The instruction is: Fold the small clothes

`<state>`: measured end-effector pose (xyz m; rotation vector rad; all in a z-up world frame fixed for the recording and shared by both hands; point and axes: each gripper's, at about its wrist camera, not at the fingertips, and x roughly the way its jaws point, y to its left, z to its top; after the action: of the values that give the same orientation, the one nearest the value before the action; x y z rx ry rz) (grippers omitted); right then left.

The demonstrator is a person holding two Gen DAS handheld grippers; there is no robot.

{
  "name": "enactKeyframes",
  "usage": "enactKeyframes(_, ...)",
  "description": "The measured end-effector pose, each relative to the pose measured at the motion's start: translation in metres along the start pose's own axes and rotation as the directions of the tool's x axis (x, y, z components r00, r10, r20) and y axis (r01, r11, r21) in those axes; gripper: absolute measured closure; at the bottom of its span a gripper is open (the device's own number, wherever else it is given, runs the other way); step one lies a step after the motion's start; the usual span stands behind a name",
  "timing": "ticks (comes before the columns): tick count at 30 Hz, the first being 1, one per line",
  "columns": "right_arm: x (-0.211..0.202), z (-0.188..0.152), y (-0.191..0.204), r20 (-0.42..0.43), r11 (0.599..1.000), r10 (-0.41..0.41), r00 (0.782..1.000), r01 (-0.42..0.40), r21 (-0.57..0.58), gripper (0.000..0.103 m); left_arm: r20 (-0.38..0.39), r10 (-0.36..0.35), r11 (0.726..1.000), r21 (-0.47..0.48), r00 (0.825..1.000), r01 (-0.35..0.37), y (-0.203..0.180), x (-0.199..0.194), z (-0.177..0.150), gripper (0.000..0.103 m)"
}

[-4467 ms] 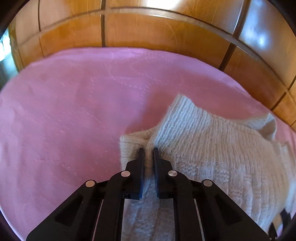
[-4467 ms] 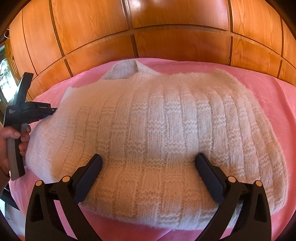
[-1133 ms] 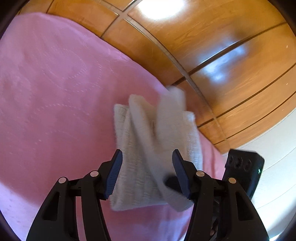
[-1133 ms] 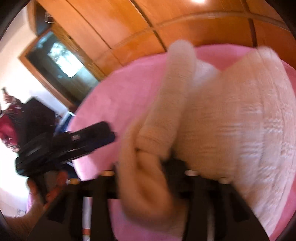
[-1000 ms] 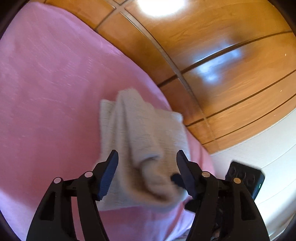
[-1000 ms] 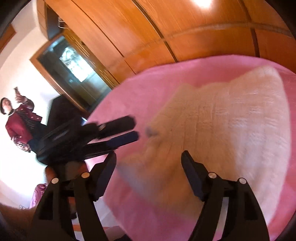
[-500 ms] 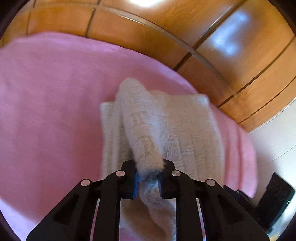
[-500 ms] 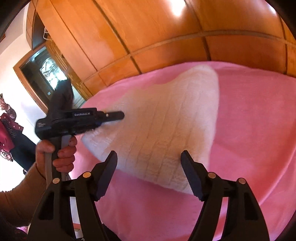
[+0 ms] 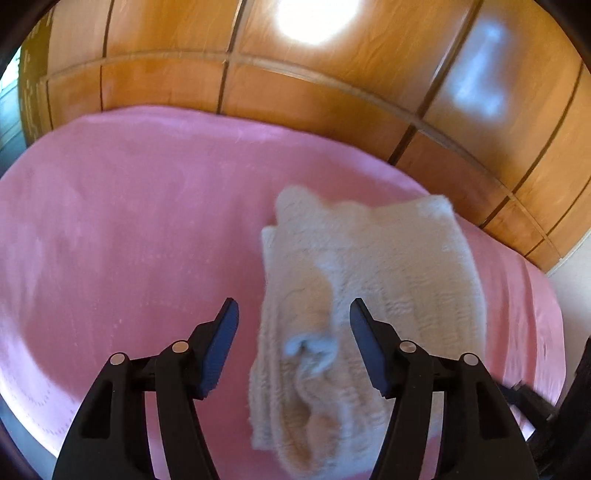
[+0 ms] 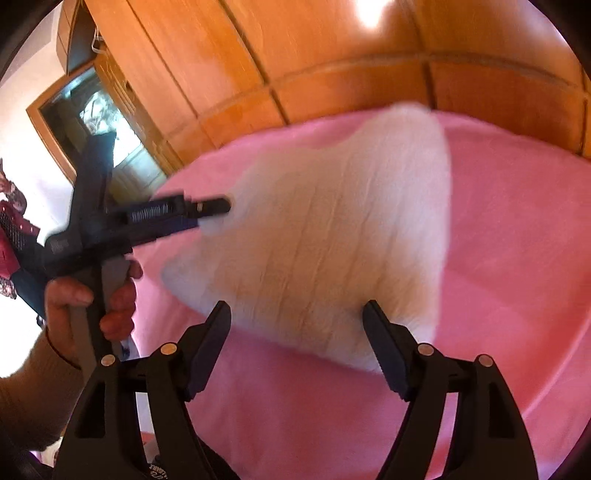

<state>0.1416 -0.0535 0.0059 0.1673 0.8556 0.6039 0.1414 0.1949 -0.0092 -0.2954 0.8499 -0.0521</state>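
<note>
A big pink bed cover (image 9: 129, 229) fills the low part of both views. Right behind it stands a shiny brown wooden wall (image 9: 332, 103) made of panels, with dark lines between them. A bright spot of light (image 9: 314, 16) shines on the wood, high above the pink cover. To the left of the wooden wall is a dark opening with a wooden frame (image 10: 88, 122). Beside that frame the wall is white (image 10: 33, 81).

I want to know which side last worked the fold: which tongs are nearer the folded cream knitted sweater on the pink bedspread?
Left. The left tongs are opening astride the cream knitted sweater, its near end between them; the right tongs hang open just short of its edge.
</note>
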Motion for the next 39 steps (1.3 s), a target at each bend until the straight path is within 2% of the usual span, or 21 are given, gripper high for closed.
enactKeyframes(3,-0.002,0.026,-0.007,0.056,0.999,-0.046,0.997,0.045,0.020,0.031,0.007,0.024,0.999,0.031,1.000,-0.025,-0.009,0.002,0.006,0.042)
enactKeyframes(9,0.023,0.071,-0.012,0.083,0.990,-0.144,0.986,0.143,0.011,0.042,-0.013,0.075,0.995,0.065,0.997,-0.074,-0.009,0.022,0.008,0.042)
enactKeyframes(10,0.020,0.071,-0.021,0.075,0.989,-0.151,0.986,0.151,0.009,0.042,-0.017,0.078,0.995,0.067,0.997,-0.077,-0.007,0.025,0.007,0.042)
enactKeyframes(13,0.057,0.065,-0.029,-0.012,0.977,-0.213,0.977,0.213,-0.008,0.041,-0.024,0.080,0.995,0.066,0.996,-0.079,-0.003,0.035,0.005,0.040)
enactKeyframes(16,0.072,0.059,-0.037,-0.011,0.970,-0.241,0.971,0.241,-0.018,0.039,-0.027,0.082,0.994,0.070,0.996,-0.080,0.000,0.041,0.003,0.040)
enactKeyframes(17,0.071,0.059,-0.038,-0.009,0.973,-0.229,0.973,0.229,-0.006,0.038,-0.022,0.078,0.995,0.067,0.997,-0.077,0.000,0.041,0.002,0.040)
enactKeyframes(19,0.061,0.061,-0.040,-0.005,0.981,-0.193,0.981,0.193,0.000,0.029,-0.014,0.070,0.995,0.074,0.997,-0.069,0.001,0.041,0.001,0.040)
enactKeyframes(21,0.049,0.062,-0.041,0.004,0.985,-0.170,0.986,0.170,-0.010,0.015,-0.009,0.067,0.995,0.080,0.998,-0.066,0.001,0.041,0.001,0.040)
enactKeyframes(23,0.044,0.065,-0.043,0.020,0.989,-0.148,0.989,0.148,0.001,0.011,-0.006,0.064,0.995,0.081,0.998,-0.063,0.002,0.042,0.001,0.040)
enactKeyframes(26,0.034,0.067,-0.056,0.022,0.994,-0.097,0.995,0.096,0.052,0.005,0.005,0.067,0.995,0.079,0.998,-0.067,0.004,0.041,0.000,0.034)
enactKeyframes(34,0.051,0.054,-0.091,-0.043,0.982,0.038,0.998,-0.029,0.188,0.003,0.006,0.018,0.998,0.059,1.000,-0.018,0.013,0.044,-0.002,0.030)
enactKeyframes(36,0.056,0.053,-0.098,-0.043,0.973,0.080,0.996,-0.068,0.219,0.003,0.007,0.015,0.998,0.059,1.000,-0.015,0.016,0.045,-0.002,0.025)
enactKeyframes(39,0.064,0.051,-0.109,-0.054,0.953,0.161,0.985,-0.141,0.269,0.002,-0.007,-0.027,0.998,0.050,1.000,0.027,0.021,0.049,-0.002,0.025)
